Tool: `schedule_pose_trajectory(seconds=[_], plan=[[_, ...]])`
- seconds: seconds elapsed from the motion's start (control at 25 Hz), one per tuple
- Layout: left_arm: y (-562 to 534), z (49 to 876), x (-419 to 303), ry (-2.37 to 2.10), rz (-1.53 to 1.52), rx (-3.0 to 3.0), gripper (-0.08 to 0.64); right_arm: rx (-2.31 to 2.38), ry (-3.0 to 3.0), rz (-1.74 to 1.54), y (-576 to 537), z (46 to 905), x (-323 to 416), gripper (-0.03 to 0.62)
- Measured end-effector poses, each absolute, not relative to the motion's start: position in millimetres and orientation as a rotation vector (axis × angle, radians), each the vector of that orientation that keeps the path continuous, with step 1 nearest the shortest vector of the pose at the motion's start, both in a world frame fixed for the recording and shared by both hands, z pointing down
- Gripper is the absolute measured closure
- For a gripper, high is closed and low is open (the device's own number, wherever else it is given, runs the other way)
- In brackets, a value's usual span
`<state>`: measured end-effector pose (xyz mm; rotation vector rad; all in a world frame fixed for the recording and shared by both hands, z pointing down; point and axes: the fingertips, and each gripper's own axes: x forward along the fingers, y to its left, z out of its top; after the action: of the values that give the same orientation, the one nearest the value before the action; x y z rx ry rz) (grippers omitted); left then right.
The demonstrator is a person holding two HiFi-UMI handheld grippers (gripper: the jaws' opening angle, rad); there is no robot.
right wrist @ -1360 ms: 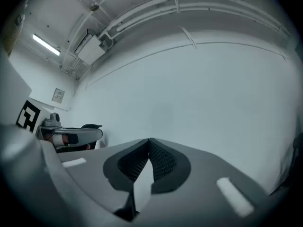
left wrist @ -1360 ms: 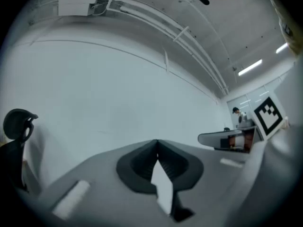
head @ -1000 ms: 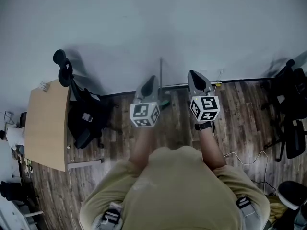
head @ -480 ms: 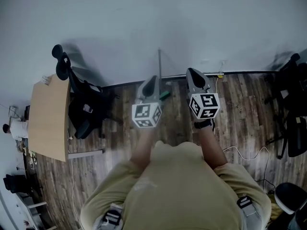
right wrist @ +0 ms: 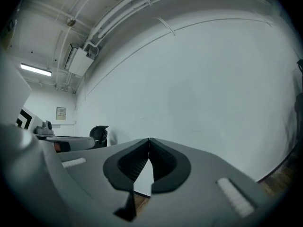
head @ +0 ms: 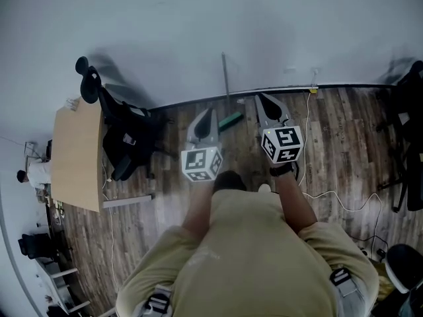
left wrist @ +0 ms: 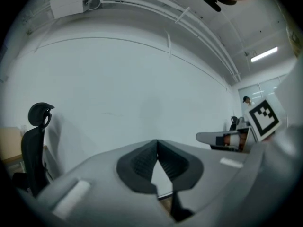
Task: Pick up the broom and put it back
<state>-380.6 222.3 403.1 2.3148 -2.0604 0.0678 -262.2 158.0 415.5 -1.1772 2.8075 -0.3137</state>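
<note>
the broom (head: 225,84) stands against the wall (head: 198,32), its thin handle running up the wall and its green head (head: 232,120) down on the wooden floor (head: 330,131). it lies ahead of the person, between the two grippers. the left gripper (head: 211,111) is closed with nothing between its jaws, and the right gripper (head: 258,98) is closed and empty too. both point toward the wall. the green head seems a little nearer the left gripper, though the steep view makes that hard to judge. either gripper would have to open and meet the upright handle crosswise
</note>
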Motion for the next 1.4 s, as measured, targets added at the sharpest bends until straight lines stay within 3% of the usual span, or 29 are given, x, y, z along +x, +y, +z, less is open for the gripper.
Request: schedule_pose_trajectory(seconds=[0.44, 0.96, 1.4], plan=[[157.9, 420.4, -382.4, -1.869, 0.039, 2.453, 0.557, -1.25, 2.901, -0.302, 112.3, 439.3, -284.7, 0.584], [38.3, 459.1, -516.7, -1.798, 0.074, 2.397, 0.557, -1.26, 3.043, -0.32, 5.5, 465.3, -434.2, 0.584], [-11.3, 557.2, -587.1, -1.674, 0.058, 2.294, 0.557, -1.305, 3.216, -0.624, -33.8, 586.9, -509.1, 0.584]])
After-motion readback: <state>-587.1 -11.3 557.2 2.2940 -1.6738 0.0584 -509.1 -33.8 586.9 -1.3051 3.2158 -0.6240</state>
